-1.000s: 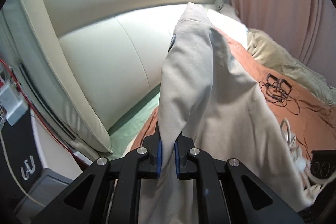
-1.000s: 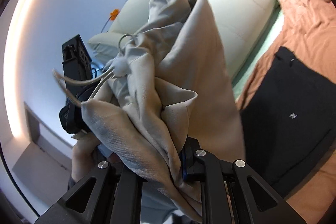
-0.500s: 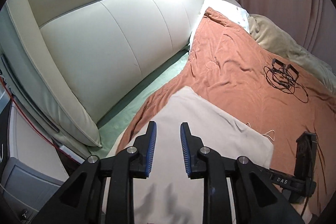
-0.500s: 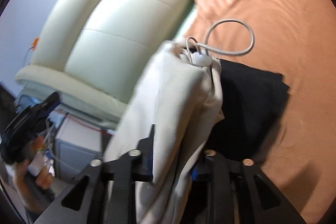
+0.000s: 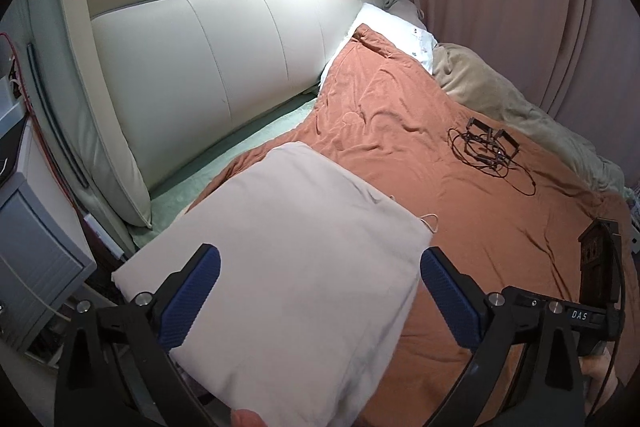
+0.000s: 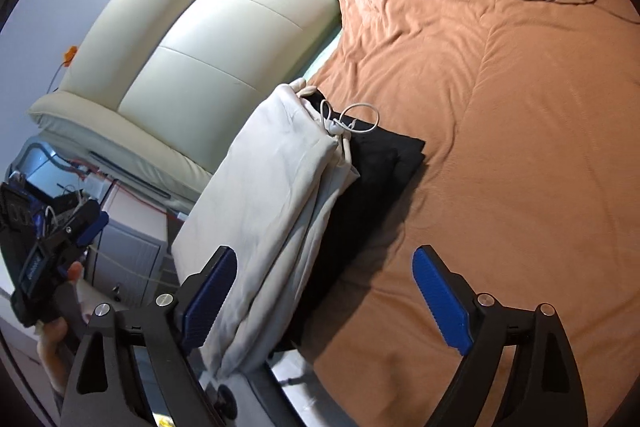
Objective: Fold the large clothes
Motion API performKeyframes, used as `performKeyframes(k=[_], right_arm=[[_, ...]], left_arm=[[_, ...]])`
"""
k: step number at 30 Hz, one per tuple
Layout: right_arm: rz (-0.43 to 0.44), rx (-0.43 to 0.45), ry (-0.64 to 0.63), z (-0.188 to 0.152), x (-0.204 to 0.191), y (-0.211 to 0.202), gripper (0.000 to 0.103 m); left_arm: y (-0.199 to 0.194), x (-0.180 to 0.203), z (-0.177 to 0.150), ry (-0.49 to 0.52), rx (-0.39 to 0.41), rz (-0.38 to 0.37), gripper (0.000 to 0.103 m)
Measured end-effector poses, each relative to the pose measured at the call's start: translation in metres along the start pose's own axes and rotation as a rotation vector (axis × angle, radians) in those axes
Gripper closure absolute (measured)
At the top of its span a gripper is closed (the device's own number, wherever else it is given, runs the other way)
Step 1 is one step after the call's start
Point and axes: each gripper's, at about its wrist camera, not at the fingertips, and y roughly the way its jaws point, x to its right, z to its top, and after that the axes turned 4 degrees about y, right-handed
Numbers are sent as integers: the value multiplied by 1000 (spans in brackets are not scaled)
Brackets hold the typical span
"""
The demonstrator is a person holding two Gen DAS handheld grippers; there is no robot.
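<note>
A folded beige garment (image 5: pixel 288 259) lies flat at the near corner of the bed, on the rust-orange bedspread (image 5: pixel 460 195). In the right wrist view the beige garment (image 6: pixel 276 211) rests on top of a folded black garment (image 6: pixel 368 183), with its white drawstring (image 6: pixel 356 119) looped at the far end. My left gripper (image 5: pixel 320 283) is open and empty just above the beige garment's near part. My right gripper (image 6: pixel 324 291) is open and empty, over the near end of the pile. The left gripper also shows in the right wrist view (image 6: pixel 86 225), at the left edge.
A padded cream headboard (image 5: pixel 208 39) runs along the left. A grey bedside cabinet (image 5: pixel 28 247) stands off the bed's corner. A tangle of black cables with frames (image 5: pixel 488 147) lies on the bedspread. A beige blanket (image 5: pixel 500 95) and white pillow (image 5: pixel 404 35) lie at the far side.
Both grippers held the beige garment up a second ago. It was laid folded onto the black garment, and both grippers have let go and opened wide.
</note>
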Motion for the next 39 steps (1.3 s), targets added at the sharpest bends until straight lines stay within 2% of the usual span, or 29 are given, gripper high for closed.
performKeyframes(k=[3, 4, 7, 10, 17, 22, 30, 39], right_arm=[[-33, 14, -43, -8, -1, -33, 0], [-44, 17, -52, -9, -2, -34, 0], [-75, 34, -80, -27, 2, -70, 0], [-108, 71, -106, -36, 2, -108, 0], [-120, 154, -160, -65, 7, -197, 0], [-139, 189, -162, -92, 22, -242, 0], [-187, 263, -190, -134, 43, -300, 0], [-252, 353, -225, -191, 68, -339, 0]], left_arm=[[-22, 16, -13, -11, 20, -7, 0], [-31, 22, -19, -18, 27, -16, 0], [-50, 42, -37, -14, 29, -50, 0], [-70, 64, -49, 7, 56, -49, 0], [-117, 109, -82, 7, 91, -116, 0], [-137, 136, -103, 31, 118, -120, 0], [-167, 173, -140, 79, 130, -151, 0], [-191, 211, -184, 108, 177, -165, 0]])
